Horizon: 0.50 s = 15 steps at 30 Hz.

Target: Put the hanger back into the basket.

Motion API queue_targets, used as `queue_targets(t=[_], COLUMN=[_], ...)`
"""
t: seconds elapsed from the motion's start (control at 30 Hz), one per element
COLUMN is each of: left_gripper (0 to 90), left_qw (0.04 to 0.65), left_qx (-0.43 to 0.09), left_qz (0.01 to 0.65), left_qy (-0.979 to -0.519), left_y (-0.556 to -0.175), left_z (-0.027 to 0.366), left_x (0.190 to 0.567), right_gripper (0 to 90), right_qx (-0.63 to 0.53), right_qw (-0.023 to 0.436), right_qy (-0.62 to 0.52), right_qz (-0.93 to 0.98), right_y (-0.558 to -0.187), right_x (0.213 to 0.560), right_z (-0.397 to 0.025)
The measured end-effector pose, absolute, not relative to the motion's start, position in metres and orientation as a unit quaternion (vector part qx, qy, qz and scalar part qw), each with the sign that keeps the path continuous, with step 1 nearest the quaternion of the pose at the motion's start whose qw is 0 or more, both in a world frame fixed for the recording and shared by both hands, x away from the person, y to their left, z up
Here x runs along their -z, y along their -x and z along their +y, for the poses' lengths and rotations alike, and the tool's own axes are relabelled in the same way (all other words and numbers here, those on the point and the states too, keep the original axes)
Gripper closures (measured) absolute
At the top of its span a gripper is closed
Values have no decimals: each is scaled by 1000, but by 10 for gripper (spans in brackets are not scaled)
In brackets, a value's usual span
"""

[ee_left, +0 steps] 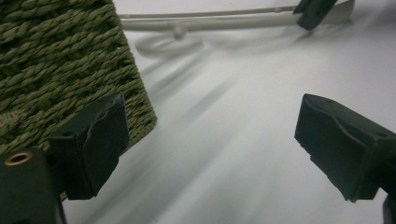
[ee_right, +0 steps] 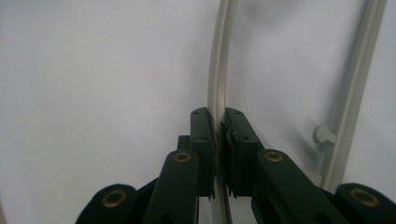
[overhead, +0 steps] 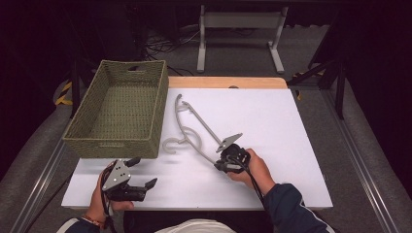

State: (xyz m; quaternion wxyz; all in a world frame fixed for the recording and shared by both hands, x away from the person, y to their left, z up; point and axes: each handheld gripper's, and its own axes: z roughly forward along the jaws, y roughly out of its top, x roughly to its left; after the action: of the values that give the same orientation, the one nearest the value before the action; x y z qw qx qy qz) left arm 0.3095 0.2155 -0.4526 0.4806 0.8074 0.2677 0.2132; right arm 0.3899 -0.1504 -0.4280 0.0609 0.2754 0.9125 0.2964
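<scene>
A pale grey plastic clothes hanger (overhead: 192, 127) lies on the white table top (overhead: 272, 126), its hook beside the basket's near right corner. My right gripper (overhead: 224, 161) is shut on the hanger's curved arm (ee_right: 219, 79) near its lower end; the straight bar (ee_right: 356, 88) runs alongside. My left gripper (overhead: 142, 172) stands open near the front left of the table, just in front of the basket, with nothing between its pads (ee_left: 95, 140). In the left gripper view the hanger (ee_left: 210, 22) lies farther off, with the right gripper (ee_left: 312, 10) on it.
A woven green basket (overhead: 119, 109) stands at the table's left, with nothing in it; its corner (ee_left: 70, 70) is close by my left jaw. A wooden edge (overhead: 226, 82) runs along the table's far side. A white metal stand (overhead: 240, 34) is on the floor beyond.
</scene>
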Motion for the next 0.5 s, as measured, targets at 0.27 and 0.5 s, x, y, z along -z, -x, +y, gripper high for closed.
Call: queue_targets(t=[0.27, 0.5], left_gripper=[120, 160], left_qw=[509, 546], left_qx=[-192, -182], left_qz=[256, 245], left_qy=[-799, -780], left_y=[-313, -323], left_z=[198, 165], left_x=[444, 425], right_gripper=[834, 834], right_qx=[-412, -518], right_qw=[29, 21], right_qy=[-307, -288], right_qz=[858, 805], right_y=[-395, -388], right_x=[416, 410], right_z=[-183, -191])
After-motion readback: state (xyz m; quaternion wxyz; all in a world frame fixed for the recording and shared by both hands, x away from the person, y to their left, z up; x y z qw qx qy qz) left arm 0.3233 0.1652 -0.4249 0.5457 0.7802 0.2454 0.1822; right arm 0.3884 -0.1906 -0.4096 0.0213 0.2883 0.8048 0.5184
